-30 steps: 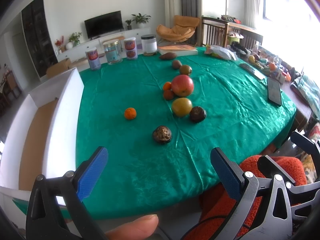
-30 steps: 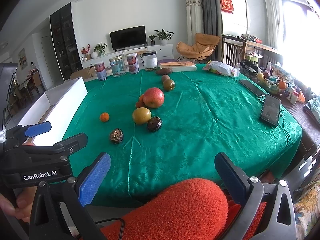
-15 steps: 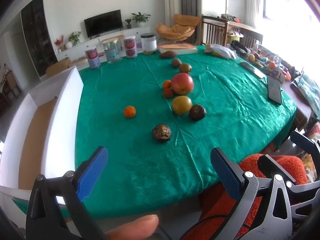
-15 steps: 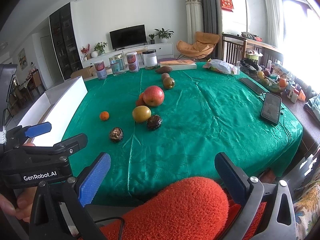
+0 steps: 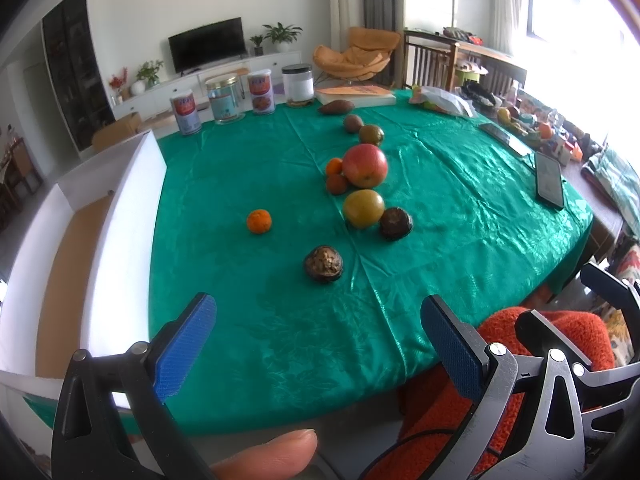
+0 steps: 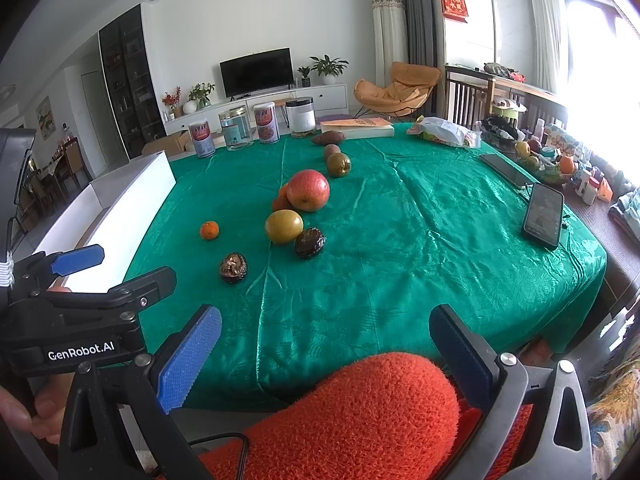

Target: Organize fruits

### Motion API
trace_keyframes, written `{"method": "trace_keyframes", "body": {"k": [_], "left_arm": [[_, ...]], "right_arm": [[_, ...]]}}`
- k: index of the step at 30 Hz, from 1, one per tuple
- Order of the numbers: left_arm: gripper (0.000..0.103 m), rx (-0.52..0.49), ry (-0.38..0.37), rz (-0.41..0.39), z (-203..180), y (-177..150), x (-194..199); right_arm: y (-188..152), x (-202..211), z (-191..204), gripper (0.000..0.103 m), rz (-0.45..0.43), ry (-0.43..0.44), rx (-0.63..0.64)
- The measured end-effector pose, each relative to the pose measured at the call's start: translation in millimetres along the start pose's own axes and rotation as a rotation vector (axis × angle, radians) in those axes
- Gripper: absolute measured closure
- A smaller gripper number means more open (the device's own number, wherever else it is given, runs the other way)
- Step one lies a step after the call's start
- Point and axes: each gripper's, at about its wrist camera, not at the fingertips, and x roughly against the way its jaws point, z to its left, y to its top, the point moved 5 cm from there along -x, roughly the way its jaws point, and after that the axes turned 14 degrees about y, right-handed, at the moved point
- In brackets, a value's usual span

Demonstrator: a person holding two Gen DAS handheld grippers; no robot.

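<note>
Fruits lie on a green tablecloth: a red apple, a yellow-green fruit, a small orange, two dark wrinkled fruits, two small oranges behind the apple, and more fruit farther back. The same fruits show in the right wrist view, with the apple in the middle. My left gripper is open and empty over the table's near edge. My right gripper is open and empty, above an orange-sleeved arm.
A white box with a brown floor stands at the table's left edge. Several cans and a jar, a book and a sweet potato sit at the far edge. Two phones and clutter lie to the right.
Both grippers have eased slightly forward toward the table; the fruits have not moved and both grippers stay open.
</note>
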Motion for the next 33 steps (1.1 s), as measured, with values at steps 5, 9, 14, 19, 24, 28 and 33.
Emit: {"method": "trace_keyframes", "body": {"k": [5,9,14,19,24,28,33], "left_arm": [[0.001,0.000,0.000,-0.001,0.1,0.2,0.0],[0.001,0.000,-0.001,0.001,0.2,0.2,0.0],[0.001,0.000,-0.001,0.001,0.1,0.1,-0.1],[0.001,0.000,-0.001,0.003,-0.5,-0.7,-0.3],[0.001,0.000,-0.001,0.003,-0.7,-0.8,-0.4],[0.001,0.000,-0.001,0.004,-0.9,-1.2,-0.4],[0.001,0.000,-0.001,0.003,-0.4,-0.5,-0.5]], "right_arm": [[-0.1,0.0,-0.1,0.000,0.001,0.001,-0.001],[-0.2,0.0,-0.1,0.000,0.001,0.001,-0.001],[-0.3,-0.2,-0.1,0.000,0.002,0.001,-0.001],[-1.7,-0.9,-0.1,0.000,0.006,0.001,0.000],[-3.5,-1.3,0.5,0.000,0.009,0.003,0.000],[-3.0,-1.7,0.4,0.000,0.010,0.003,-0.001],[-3.6,-1.7,0.6,0.000,0.009,0.003,0.000]]}}
